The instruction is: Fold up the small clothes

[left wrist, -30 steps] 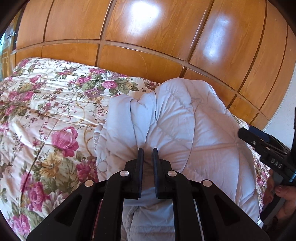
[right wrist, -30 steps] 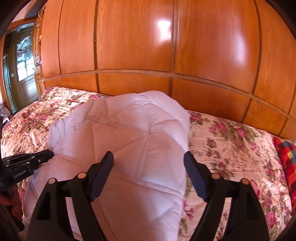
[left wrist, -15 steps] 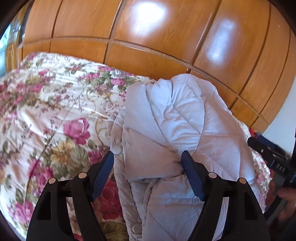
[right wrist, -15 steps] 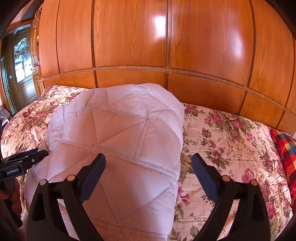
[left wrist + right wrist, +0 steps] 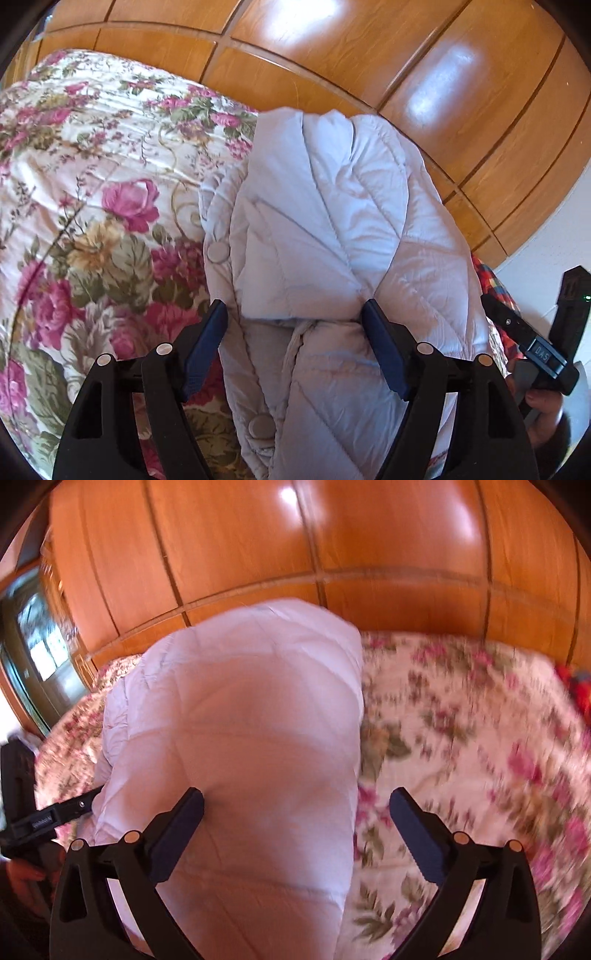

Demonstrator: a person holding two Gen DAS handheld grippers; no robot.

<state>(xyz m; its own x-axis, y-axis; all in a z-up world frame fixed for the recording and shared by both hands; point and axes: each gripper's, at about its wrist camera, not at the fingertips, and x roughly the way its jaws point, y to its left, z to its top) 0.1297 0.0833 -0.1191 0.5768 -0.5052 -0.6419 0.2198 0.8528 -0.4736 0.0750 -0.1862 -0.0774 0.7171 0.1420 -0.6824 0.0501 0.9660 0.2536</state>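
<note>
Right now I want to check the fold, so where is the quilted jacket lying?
The quilted jacket lies on the floral bedspread, stretching toward the wooden wall panels; in the left wrist view it sits right of centre, under the open left gripper.

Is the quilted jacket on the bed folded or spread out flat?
Folded: the quilted jacket has a panel doubled over its middle, its edge lying across the body, on the floral bedspread.

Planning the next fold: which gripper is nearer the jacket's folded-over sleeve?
Left. The left gripper straddles the folded-over sleeve; the right gripper is over the jacket's opposite edge.
</note>
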